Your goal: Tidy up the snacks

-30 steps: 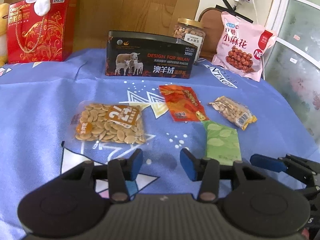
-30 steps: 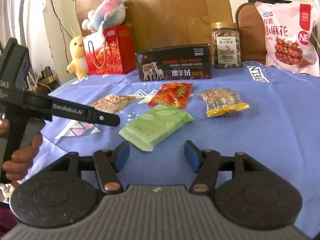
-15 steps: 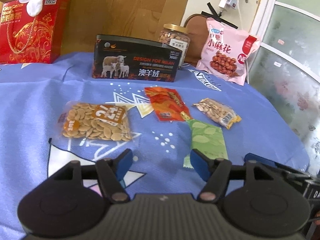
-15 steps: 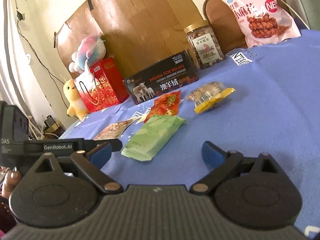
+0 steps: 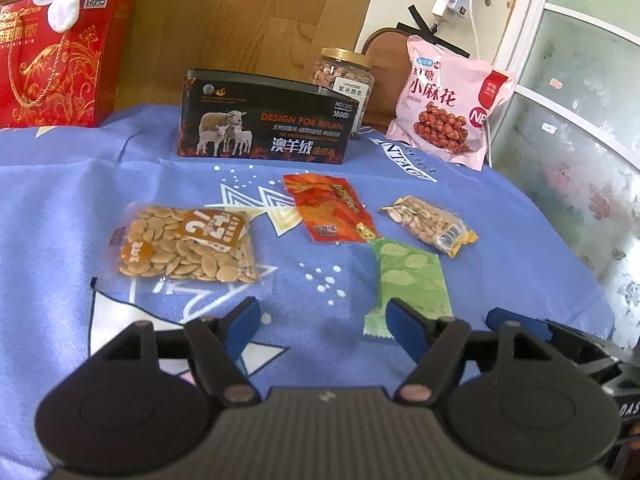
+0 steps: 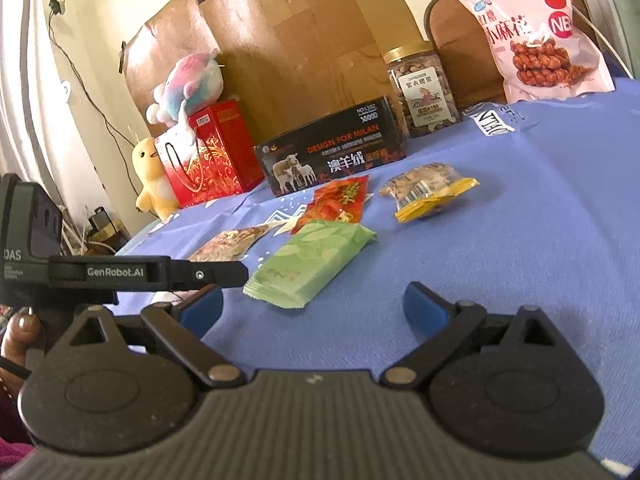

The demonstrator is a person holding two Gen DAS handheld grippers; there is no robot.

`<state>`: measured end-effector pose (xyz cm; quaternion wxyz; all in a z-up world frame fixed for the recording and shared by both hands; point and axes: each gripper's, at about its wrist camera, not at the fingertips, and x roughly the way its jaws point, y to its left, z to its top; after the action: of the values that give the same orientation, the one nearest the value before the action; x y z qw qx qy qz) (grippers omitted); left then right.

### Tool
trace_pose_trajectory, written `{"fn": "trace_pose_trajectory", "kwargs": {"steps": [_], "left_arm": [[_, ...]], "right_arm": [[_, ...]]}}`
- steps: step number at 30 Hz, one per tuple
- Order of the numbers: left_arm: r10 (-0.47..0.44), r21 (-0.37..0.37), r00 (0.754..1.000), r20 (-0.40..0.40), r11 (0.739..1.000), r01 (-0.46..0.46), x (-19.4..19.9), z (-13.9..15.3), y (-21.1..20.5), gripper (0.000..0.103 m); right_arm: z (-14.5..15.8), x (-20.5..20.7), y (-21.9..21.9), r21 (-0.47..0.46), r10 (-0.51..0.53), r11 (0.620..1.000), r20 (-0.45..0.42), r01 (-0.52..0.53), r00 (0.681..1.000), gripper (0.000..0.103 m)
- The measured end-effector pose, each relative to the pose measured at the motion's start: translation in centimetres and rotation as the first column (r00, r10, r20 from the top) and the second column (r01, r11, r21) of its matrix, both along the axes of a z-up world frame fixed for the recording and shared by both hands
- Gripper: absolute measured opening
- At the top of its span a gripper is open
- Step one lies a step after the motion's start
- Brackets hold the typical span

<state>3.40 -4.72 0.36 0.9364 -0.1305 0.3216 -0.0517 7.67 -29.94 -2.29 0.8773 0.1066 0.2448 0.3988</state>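
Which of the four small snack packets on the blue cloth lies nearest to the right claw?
The green packet. It lies just ahead of the right claw, while the red, yellow-edged and clear seed packets lie farther off.

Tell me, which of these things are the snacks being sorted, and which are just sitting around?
Snacks to sort:
clear bag of pale flat seeds
red-orange foil packet
green leaf-print packet
yellow-ended clear nut packet
black sheep-print open box

Probably just lying about:
pink twist-snack bag
gold-lidded nut jar
red gift box
pastel plush toy
yellow chick plush
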Motion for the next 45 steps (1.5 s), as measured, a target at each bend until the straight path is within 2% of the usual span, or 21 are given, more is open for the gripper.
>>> {"fn": "trace_pose_trajectory", "kwargs": {"steps": [25,32,35,41,45], "left_arm": [[-0.025,0.027,1.000,-0.001,0.999,0.025,0.3,0.0,-0.3,0.082],[-0.027,0.000,1.000,-0.013,1.000,0.027,0.3,0.1,-0.1,0.082],[-0.043,-0.034,0.999,-0.017,0.999,0.043,0.1,0.3,0.1,0.082],[-0.085,-0.040,0.996,-0.003,0.996,0.085,-0.6,0.8,-0.5,0.081],[-0.104,-0.051,0.995,-0.001,0.993,0.104,-0.7,1.0,-0.7,0.080]], "right_arm": [[-0.1,-0.5,0.6,-0.059,0.014,0.998,0.058,-0.011,0.998,0.099],[0.0,-0.8,1.0,-0.080,0.030,0.996,0.071,-0.024,0.997,0.099],[0.0,-1.1,1.3,-0.099,0.048,0.994,0.085,-0.039,0.995,0.098],[0.0,-1.4,2.0,-0.126,0.070,0.990,0.105,-0.056,0.992,0.094],[0.1,-1.6,2.4,-0.147,0.091,0.986,0.120,-0.073,0.989,0.083]]}}
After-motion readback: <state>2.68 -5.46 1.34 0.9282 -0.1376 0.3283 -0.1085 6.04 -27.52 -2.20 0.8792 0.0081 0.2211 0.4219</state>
